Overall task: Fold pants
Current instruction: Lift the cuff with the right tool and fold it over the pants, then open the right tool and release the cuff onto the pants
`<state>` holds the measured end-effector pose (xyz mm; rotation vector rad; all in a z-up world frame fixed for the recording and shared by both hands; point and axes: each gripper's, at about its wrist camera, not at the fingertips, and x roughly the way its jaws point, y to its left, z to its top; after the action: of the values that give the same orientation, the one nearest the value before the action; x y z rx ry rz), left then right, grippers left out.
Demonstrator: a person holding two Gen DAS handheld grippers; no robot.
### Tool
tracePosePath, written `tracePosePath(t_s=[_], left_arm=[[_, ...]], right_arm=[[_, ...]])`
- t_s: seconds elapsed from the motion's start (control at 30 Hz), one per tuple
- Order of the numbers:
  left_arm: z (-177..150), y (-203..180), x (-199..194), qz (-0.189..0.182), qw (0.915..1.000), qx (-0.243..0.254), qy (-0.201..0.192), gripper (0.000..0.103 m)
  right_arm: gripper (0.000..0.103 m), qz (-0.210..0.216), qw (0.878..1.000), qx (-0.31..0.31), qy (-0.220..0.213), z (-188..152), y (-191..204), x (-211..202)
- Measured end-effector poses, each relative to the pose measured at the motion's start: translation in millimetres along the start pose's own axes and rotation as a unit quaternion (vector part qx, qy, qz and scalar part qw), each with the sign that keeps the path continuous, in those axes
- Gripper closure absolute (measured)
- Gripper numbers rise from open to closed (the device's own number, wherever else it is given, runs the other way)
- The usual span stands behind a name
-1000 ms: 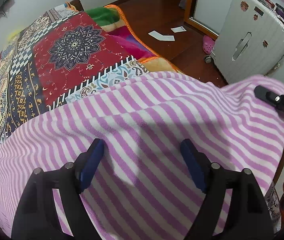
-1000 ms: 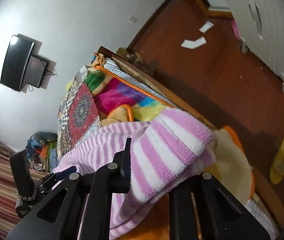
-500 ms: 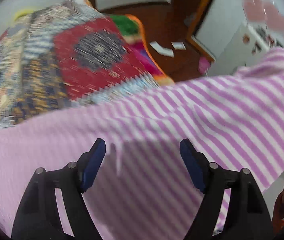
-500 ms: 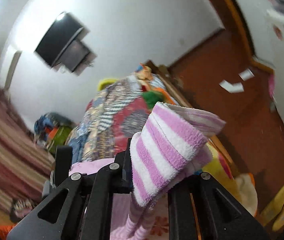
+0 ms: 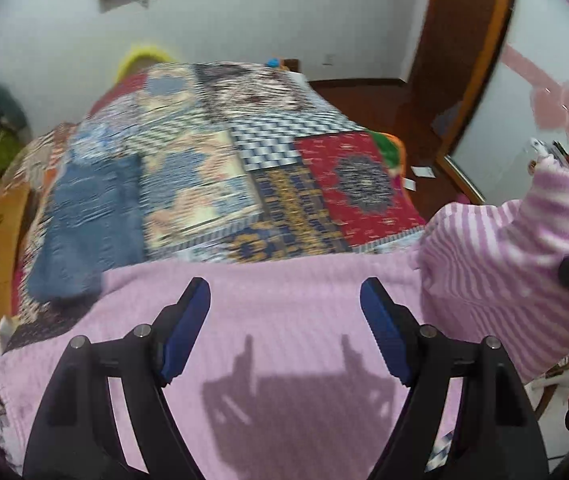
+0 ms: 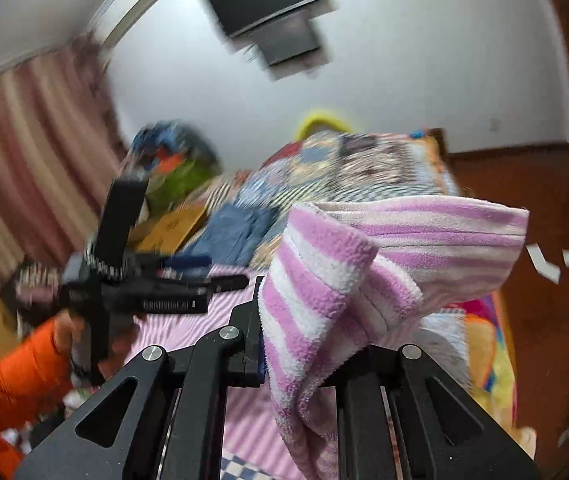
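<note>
pants (image 6: 368, 280) front and centre, pink-and-white striped fleece, one end bunched and pinched tight between the jaws of the right gripper (image 6: 304, 344), the fabric spilling up and over the fingers and hanging below them. from the other camera the rest of the garment (image 5: 284, 320) lies spread wide across the near end of the bed, with that lifted end raised off to the right edge of the view. left gripper (image 5: 284, 320) sits above the flat stretch with its blue pads (image 5: 188, 328) well apart and nothing between them, only its shadow on the cloth. so one end is up in the air and the bulk is down on the patchwork quilt (image 5: 244, 168).

how far along? my read: early to middle. the garment looks laid out, one end is gripped and raised as if to be carried over the rest, but no finished crease shows, no tidy stack. the fold itself is not yet laid down, and any further folds and smoothing are left to do. whether the legs are already doubled onto each other i cannot tell; the picture is blurred and the cloth fills the frame.

further out: a blue garment (image 5: 84, 220) lies on the quilt beyond, an orange sleeve (image 6: 8, 392) shows behind the left tool, a dark screen (image 6: 268, 4) hangs on the wall.
</note>
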<state>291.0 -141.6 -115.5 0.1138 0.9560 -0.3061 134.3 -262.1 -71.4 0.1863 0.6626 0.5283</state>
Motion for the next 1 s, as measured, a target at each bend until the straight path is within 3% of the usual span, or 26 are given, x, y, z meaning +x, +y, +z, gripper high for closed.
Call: tracePosePath(t_s=[0.2, 0.4, 0.6, 0.83, 0.93, 1.0], left_arm=[[-40, 88, -26, 0.019, 0.9971, -0.074, -0.006, 0.026], [-88, 150, -48, 0.074, 0.9915, -0.106, -0.018, 0.026], [-118, 167, -45, 0.074, 0.9894, -0.125, -0.007, 0.026], [-120, 151, -36, 0.062, 0.9920, -0.110, -0.004, 0.026], [-116, 142, -33, 0.060, 0.9934, -0.098, -0.004, 0.025], [-112, 136, -30, 0.064, 0.9941, -0.087, -0.003, 0.025]], right_arm=[[0.093, 0.025, 0.993, -0.064, 0.093, -12, 53, 83], [0.093, 0.046, 0.971, -0.120, 0.202, -58, 91, 152], [0.091, 0.046, 0.968, -0.099, 0.227, -73, 86, 163], [0.084, 0.048, 0.971, -0.071, 0.223, -82, 99, 152], [0.069, 0.064, 0.970, -0.057, 0.229, -82, 100, 150], [0.049, 0.083, 0.967, -0.052, 0.234, -79, 104, 144]])
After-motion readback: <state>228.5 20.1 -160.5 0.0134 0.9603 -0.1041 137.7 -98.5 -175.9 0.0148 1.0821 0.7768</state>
